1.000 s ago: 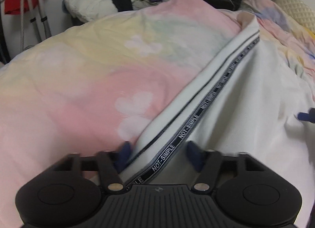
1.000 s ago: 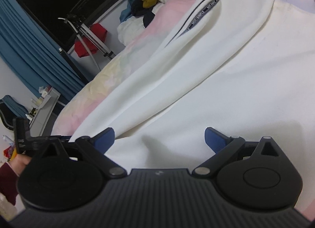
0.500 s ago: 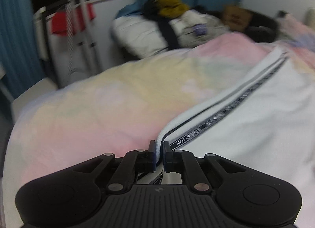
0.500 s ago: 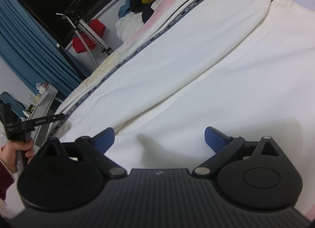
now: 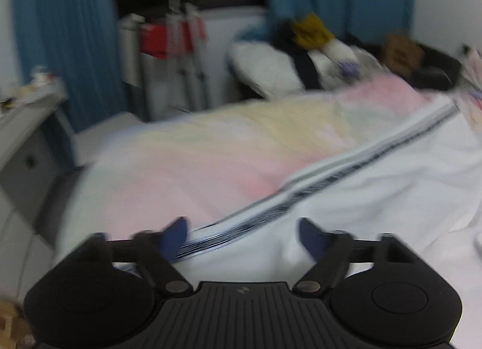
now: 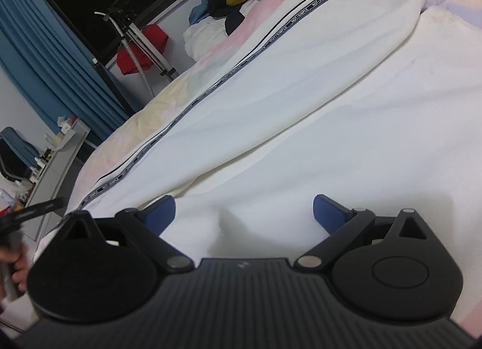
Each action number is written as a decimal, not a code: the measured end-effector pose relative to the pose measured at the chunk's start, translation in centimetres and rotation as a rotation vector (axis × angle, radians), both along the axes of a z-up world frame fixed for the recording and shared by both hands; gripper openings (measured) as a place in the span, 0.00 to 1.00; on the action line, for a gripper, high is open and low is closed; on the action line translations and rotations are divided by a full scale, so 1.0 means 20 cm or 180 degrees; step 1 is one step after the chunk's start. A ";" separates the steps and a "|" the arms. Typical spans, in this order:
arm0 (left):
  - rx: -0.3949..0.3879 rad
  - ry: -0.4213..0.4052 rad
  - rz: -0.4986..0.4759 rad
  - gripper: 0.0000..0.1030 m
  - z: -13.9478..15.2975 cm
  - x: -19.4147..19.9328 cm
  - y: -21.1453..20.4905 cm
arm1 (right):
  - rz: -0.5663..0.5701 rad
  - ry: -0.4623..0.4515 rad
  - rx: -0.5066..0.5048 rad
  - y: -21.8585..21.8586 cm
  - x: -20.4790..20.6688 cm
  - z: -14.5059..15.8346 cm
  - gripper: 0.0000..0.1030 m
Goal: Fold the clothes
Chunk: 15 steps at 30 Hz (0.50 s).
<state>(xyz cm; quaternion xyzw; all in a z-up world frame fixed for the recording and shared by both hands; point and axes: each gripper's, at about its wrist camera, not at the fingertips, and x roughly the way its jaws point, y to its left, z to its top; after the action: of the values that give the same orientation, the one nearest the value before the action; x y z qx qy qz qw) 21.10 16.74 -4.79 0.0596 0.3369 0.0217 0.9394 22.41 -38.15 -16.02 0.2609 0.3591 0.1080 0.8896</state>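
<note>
A white garment with a dark lettered stripe lies stretched out along a pastel quilt. It also shows in the blurred left wrist view, its stripe running toward the camera. My left gripper is open, its jaws astride the near end of the stripe and holding nothing. My right gripper is open just above the white cloth, empty. The left gripper's tip shows in the right wrist view at the garment's far-left end.
A pile of clothes lies at the far end of the bed. A red item on a metal stand and blue curtains are to the left. A grey desk stands off the bed's left side.
My left gripper, shut on the striped edge half a second ago, has opened and let it go after pulling it out straight. The right gripper stays open and still.
</note>
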 end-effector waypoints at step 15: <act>-0.0882 0.0214 0.1301 0.55 -0.10 -0.21 0.75 | -0.0075 0.0093 -0.0002 -0.01 -0.01 -0.02 0.97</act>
<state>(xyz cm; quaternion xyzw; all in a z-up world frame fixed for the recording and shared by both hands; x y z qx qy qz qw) 16.95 31.65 -6.75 -0.1385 0.3728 0.1629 0.9030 22.28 -38.32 -16.47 0.2663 0.3690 0.0936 0.8855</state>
